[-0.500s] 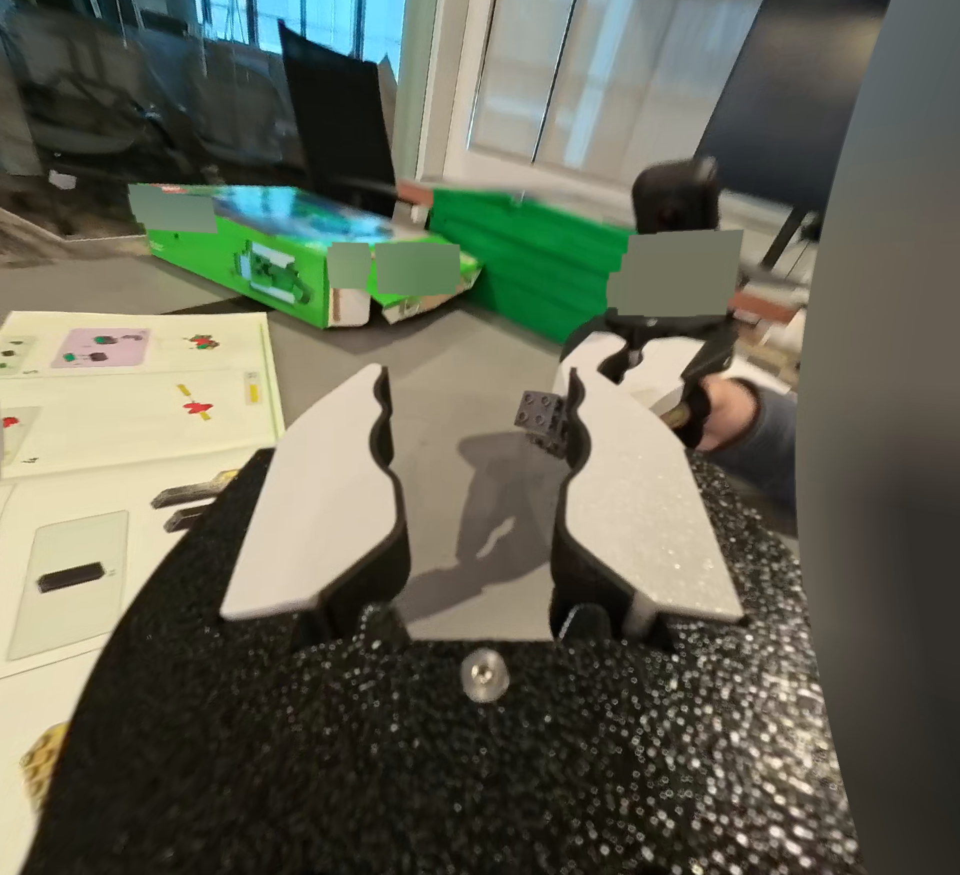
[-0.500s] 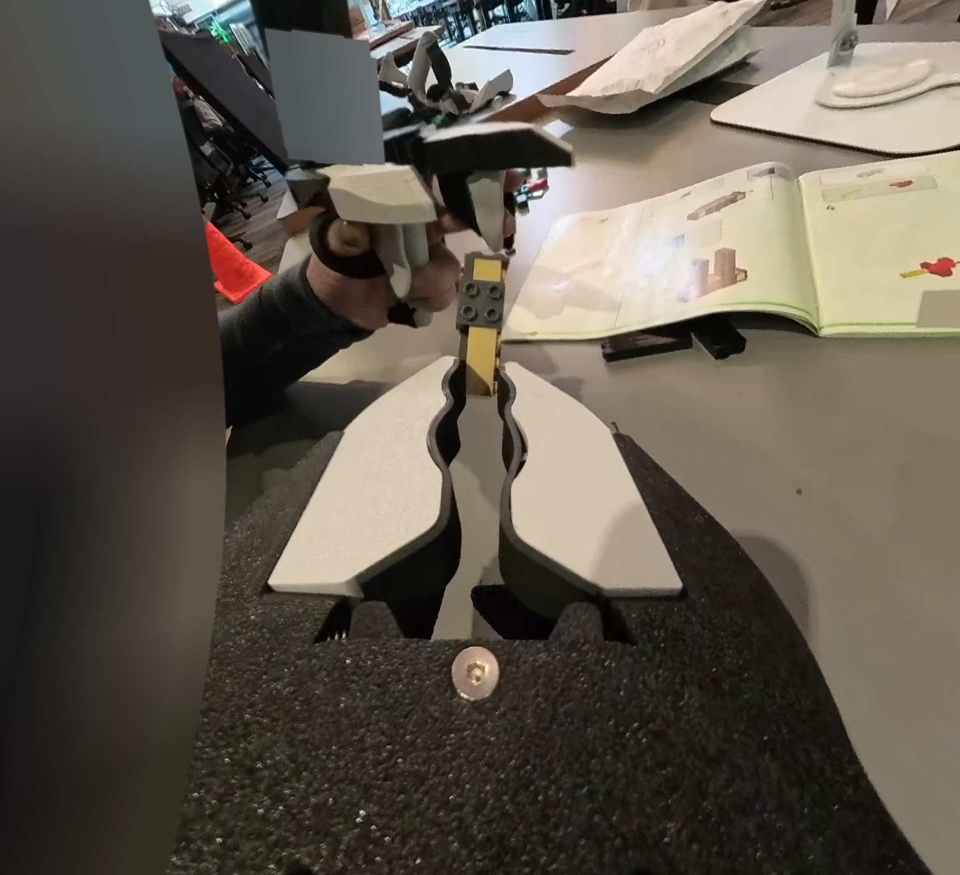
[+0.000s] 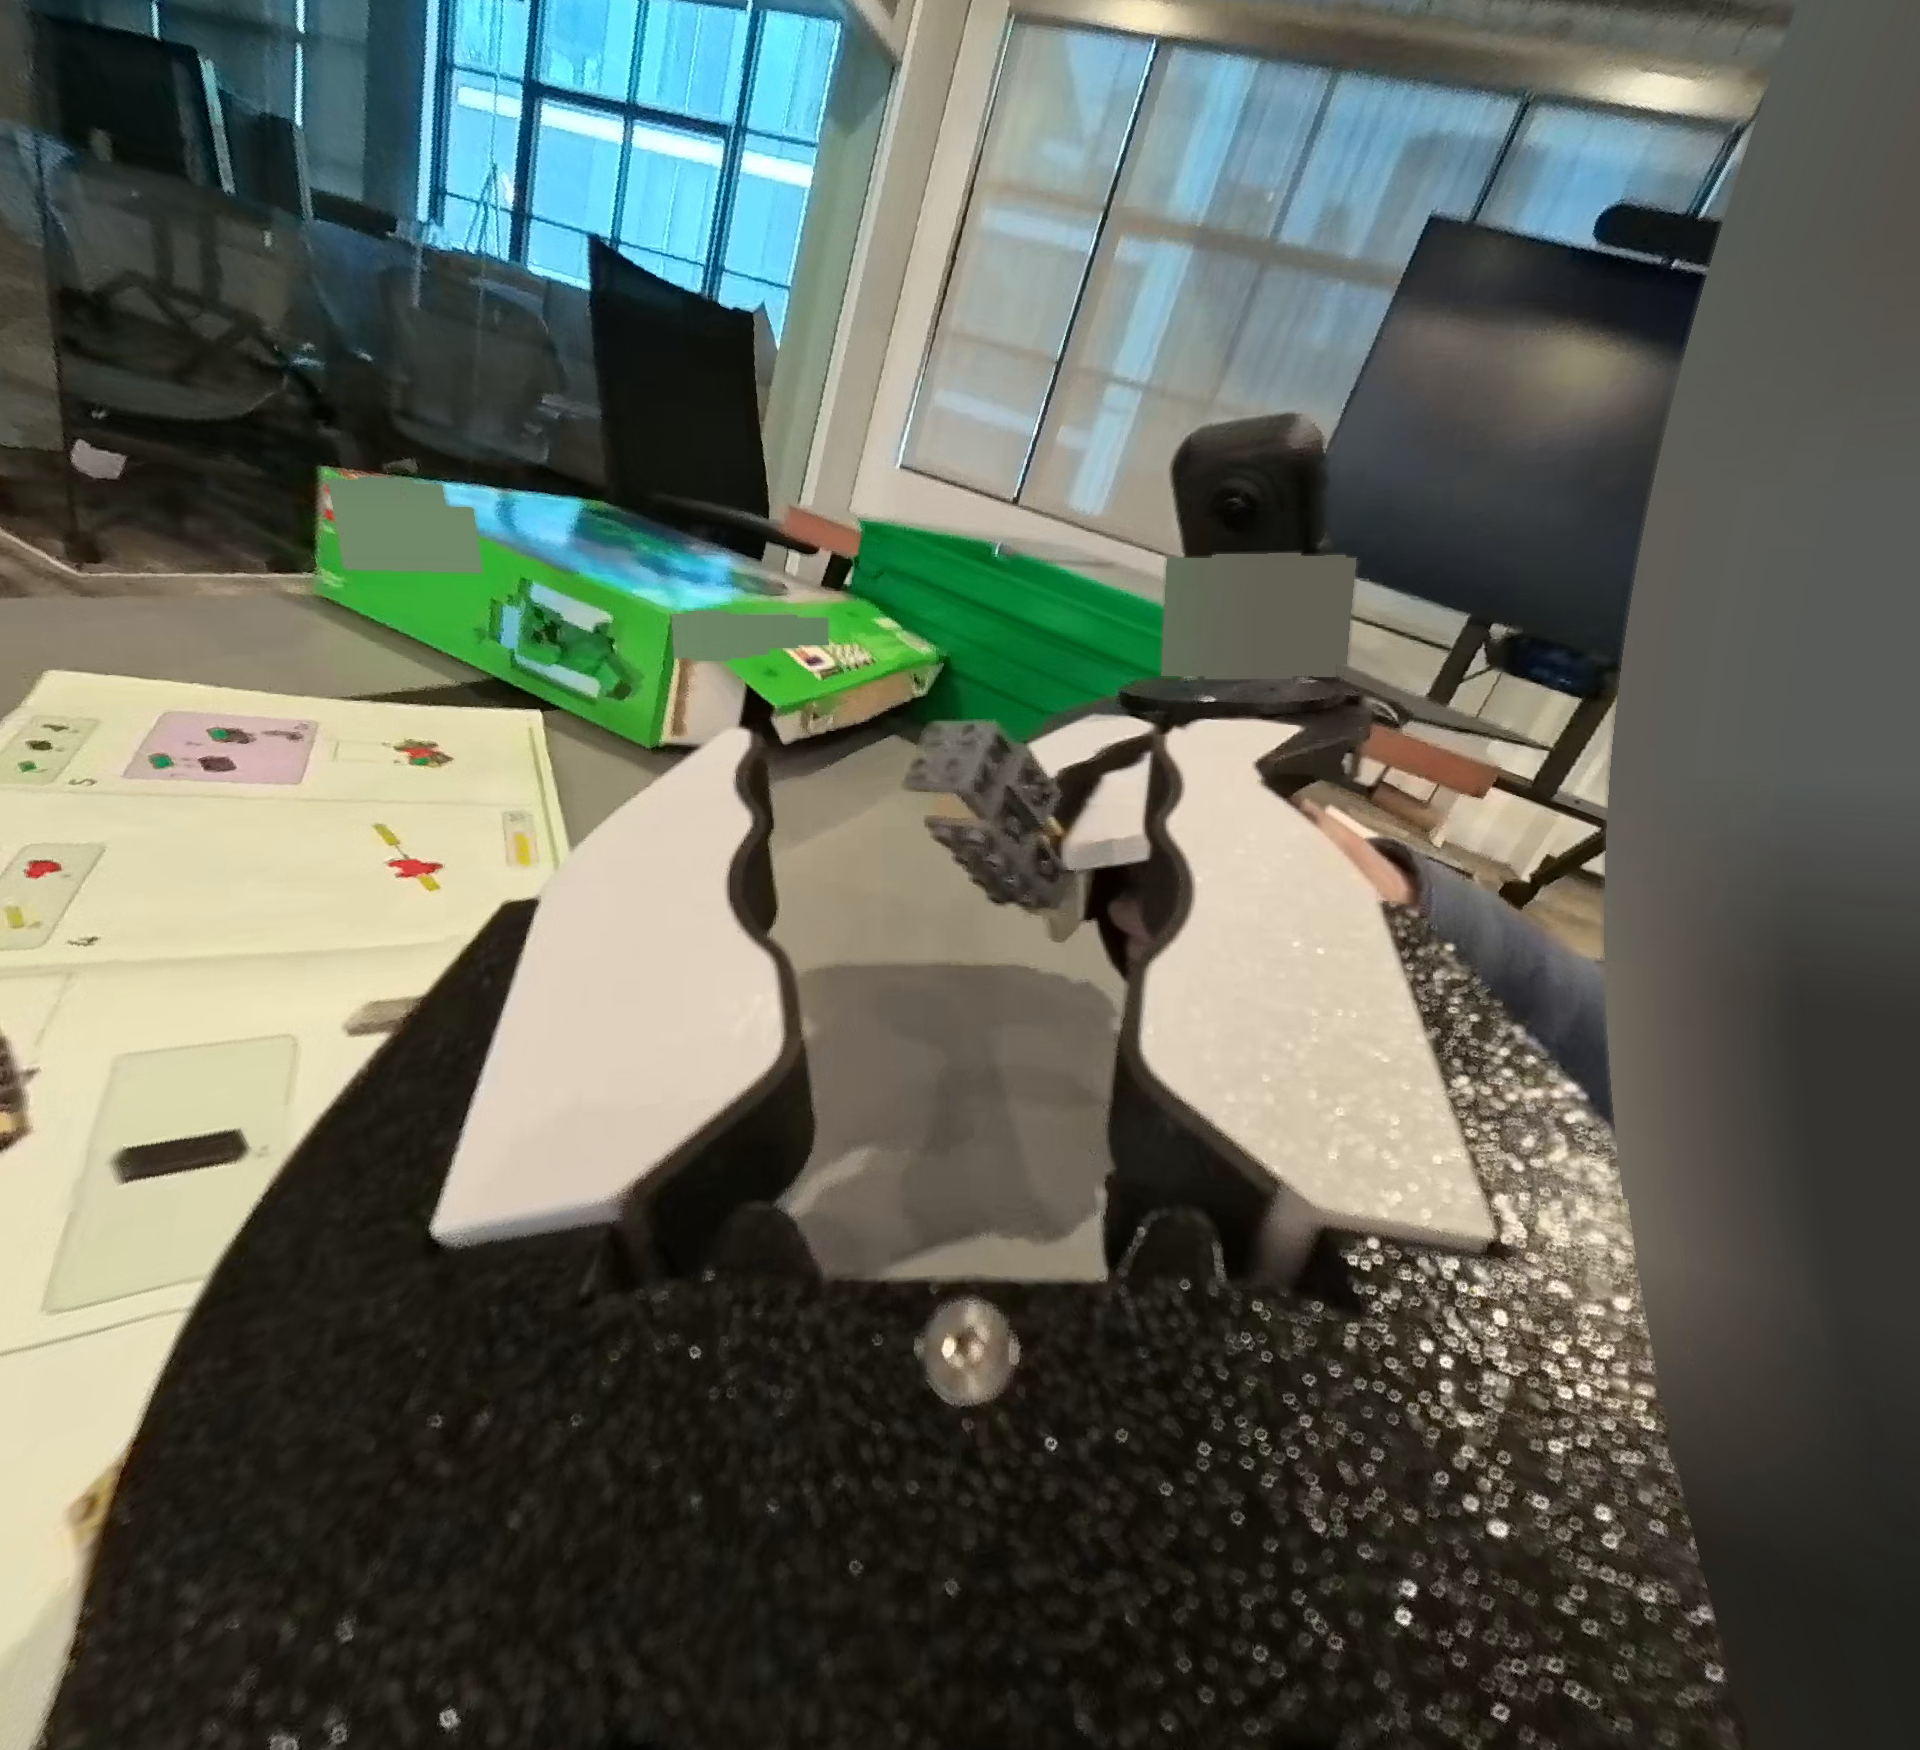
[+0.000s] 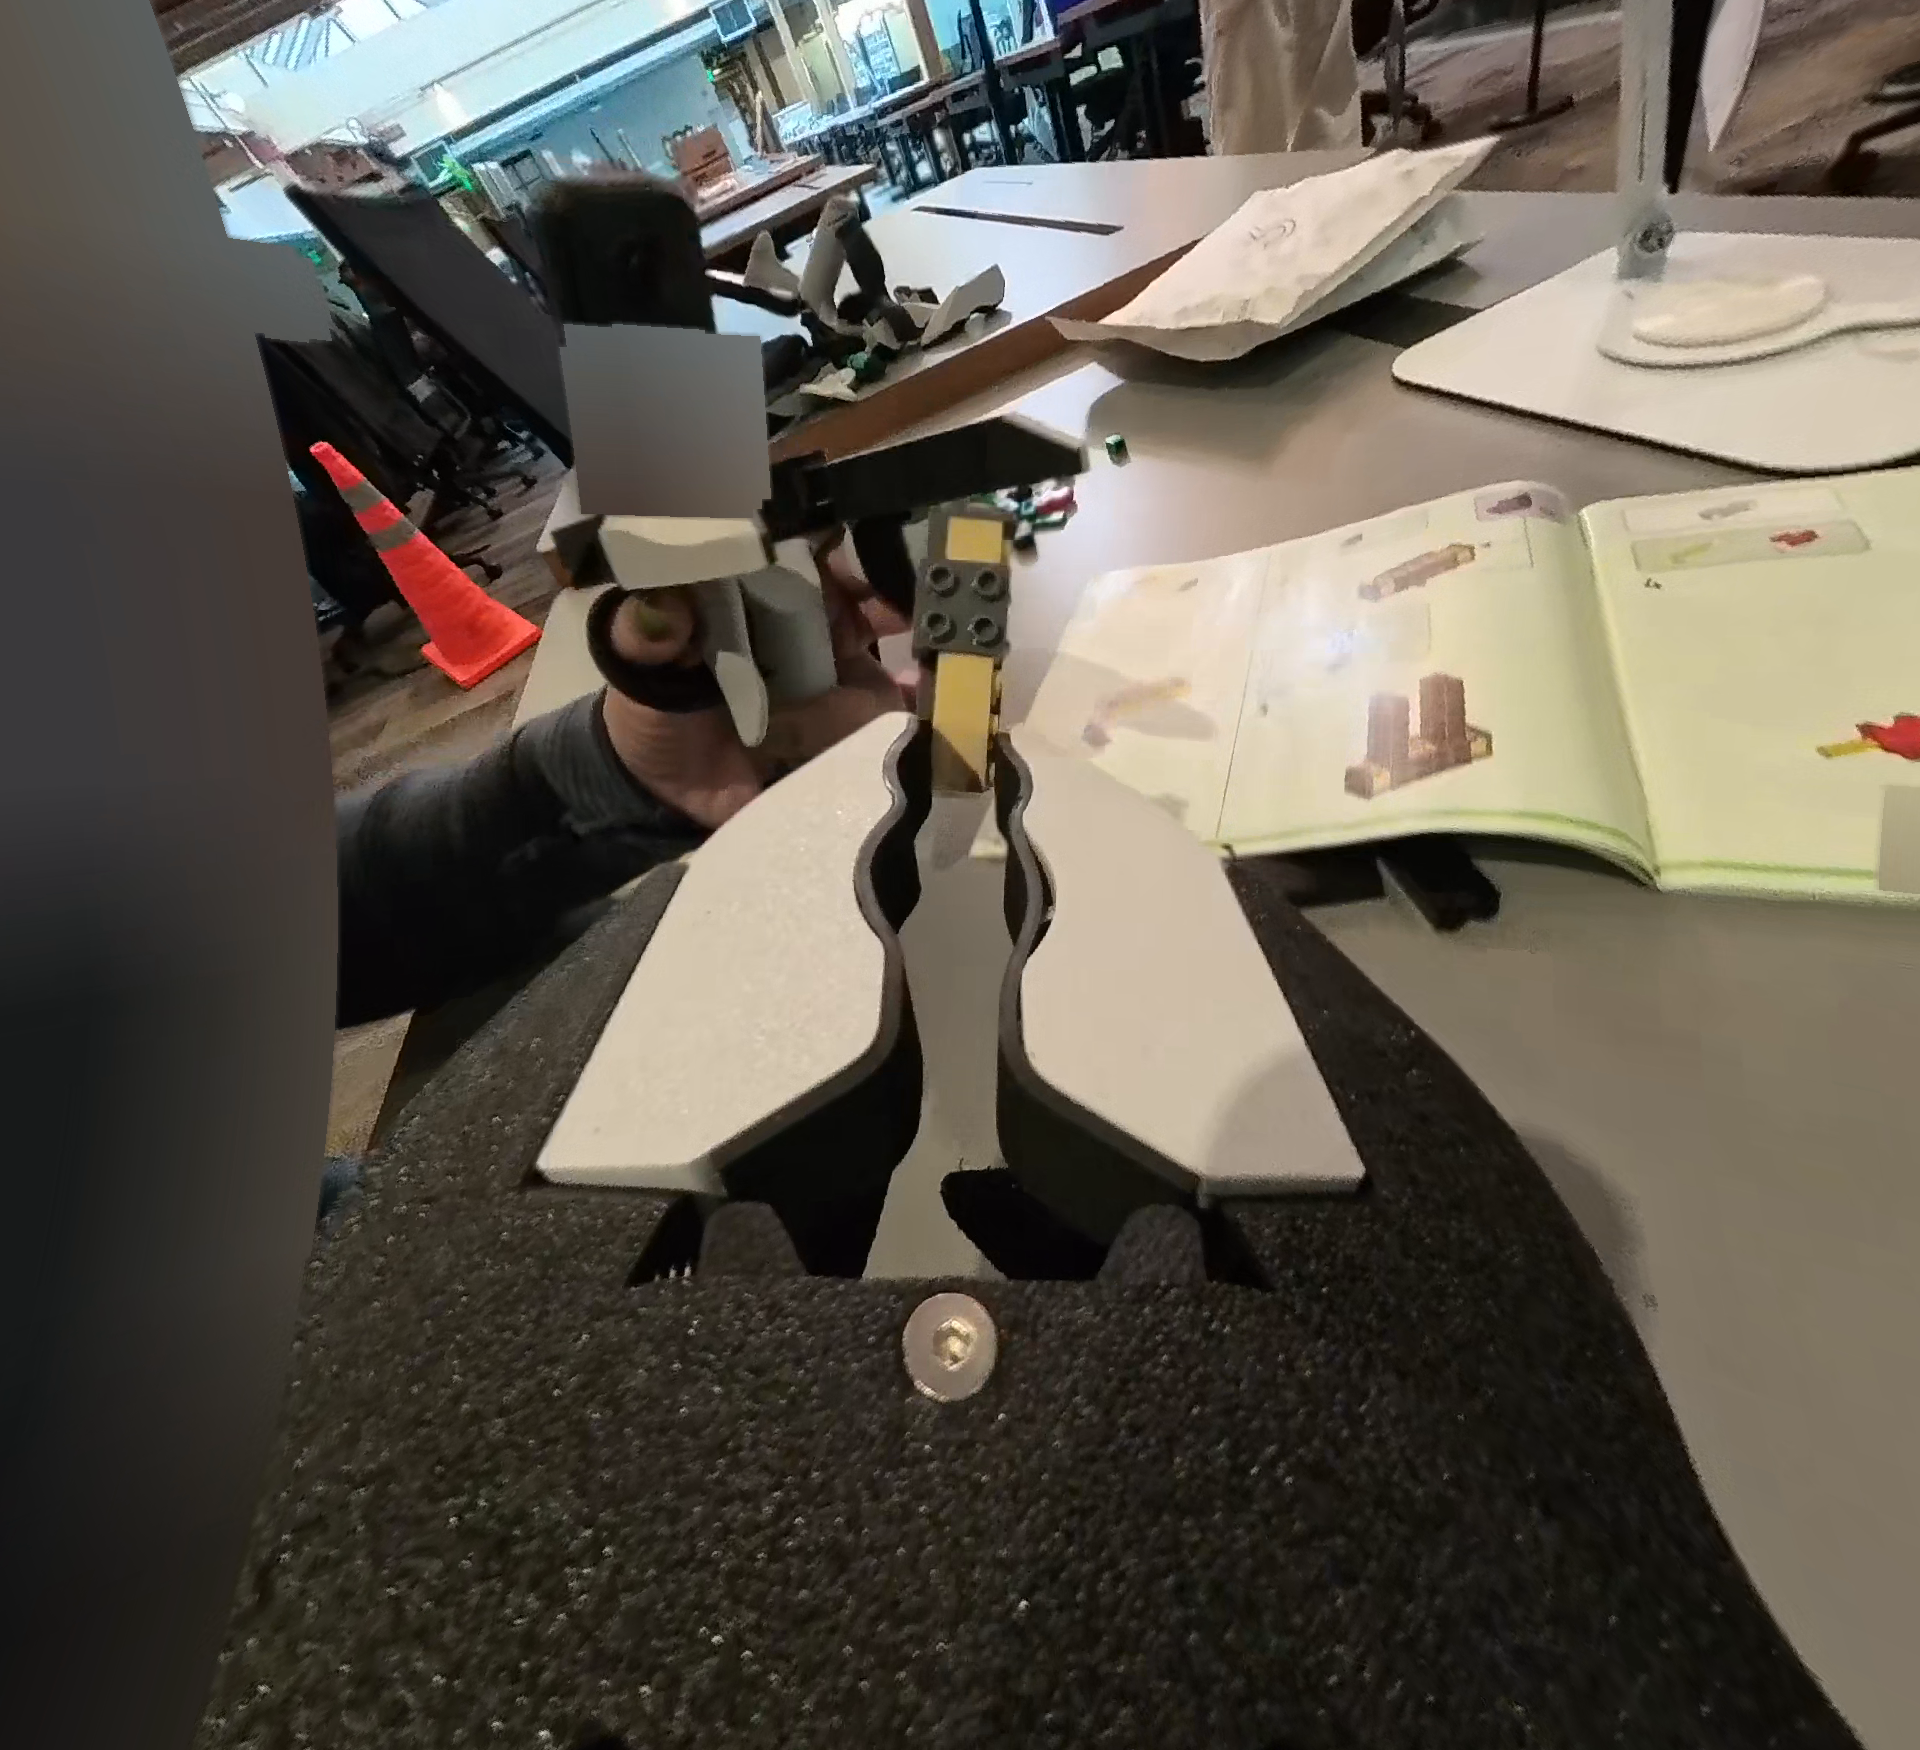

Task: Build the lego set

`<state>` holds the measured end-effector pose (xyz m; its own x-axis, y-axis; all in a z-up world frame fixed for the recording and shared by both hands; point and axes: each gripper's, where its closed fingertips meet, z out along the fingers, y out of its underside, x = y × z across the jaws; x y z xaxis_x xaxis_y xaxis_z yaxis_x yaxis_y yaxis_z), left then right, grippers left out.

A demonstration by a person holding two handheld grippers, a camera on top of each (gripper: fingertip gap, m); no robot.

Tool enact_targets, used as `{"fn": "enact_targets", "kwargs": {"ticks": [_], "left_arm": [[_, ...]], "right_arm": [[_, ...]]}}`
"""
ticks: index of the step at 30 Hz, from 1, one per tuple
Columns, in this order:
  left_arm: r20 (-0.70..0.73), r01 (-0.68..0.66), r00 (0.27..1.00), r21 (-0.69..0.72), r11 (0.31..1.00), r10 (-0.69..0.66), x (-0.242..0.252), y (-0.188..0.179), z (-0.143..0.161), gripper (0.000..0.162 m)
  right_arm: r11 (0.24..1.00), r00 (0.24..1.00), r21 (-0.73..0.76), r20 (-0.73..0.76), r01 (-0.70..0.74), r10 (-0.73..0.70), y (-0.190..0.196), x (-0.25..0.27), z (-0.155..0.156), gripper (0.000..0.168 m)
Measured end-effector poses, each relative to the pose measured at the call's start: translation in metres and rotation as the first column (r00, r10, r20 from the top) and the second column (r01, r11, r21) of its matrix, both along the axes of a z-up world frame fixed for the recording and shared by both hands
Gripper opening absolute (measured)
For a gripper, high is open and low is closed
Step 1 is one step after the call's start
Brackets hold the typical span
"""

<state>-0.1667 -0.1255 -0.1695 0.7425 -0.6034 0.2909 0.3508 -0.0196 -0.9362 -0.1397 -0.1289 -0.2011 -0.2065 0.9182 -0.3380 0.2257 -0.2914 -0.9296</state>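
Jaws of the right gripper [image 4: 954, 744] are clenched on a yellow-and-grey brick piece [image 4: 964, 651], held up above the grey bench [image 4: 1558, 1025]. Jaws of the left gripper [image 3: 951, 796] stand wide apart, empty, beside that piece. An open booklet [image 4: 1558, 682] lies nearby.

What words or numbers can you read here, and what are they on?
Box: grey patches cover most of its writing; the marks left are too small to read.
Booklet: tiny step numbers beside the pictures, which I will not copy out.
Bag: one scribbled mark, too unclear to read.
Bricks in the right gripper: no writing.
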Motion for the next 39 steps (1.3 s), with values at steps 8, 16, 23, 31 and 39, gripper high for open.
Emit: {"fn": "enact_targets", "kwargs": {"ticks": [8,16,23,31,39], "left_arm": [[0.042,-0.013,0.999,0.028,1.0,0.011,-0.024,0.003,0.002,0.068],[0.113,0.012,0.993,-0.002,1.0,-0.012,-0.039,0.004,-0.013,0.059],[0.142,0.124,0.982,0.018,0.992,-0.125,-0.028,-0.002,-0.011,0.053],[0.136,0.275,0.952,0.011,0.961,-0.274,-0.012,-0.01,-0.016,0.039],[0.23,0.315,0.919,0.064,0.947,-0.321,-0.015,-0.015,-0.007,0.031]], "right_arm": [[1.0,1.0,0.029,-0.03,-0.003,0.004,0.003,-0.038,0.014,0.011],[0.999,0.999,0.052,-0.053,0.0,0.003,-0.004,-0.05,0.013,0.011],[0.999,0.997,0.052,-0.073,0.002,0.002,-0.004,-0.045,0.014,0.011],[0.998,0.996,0.028,-0.063,-0.054,0.055,-0.007,-0.039,0.01,0.011],[0.995,0.992,-0.012,-0.081,-0.095,0.094,-0.011,-0.037,0.012,0.011]]}}
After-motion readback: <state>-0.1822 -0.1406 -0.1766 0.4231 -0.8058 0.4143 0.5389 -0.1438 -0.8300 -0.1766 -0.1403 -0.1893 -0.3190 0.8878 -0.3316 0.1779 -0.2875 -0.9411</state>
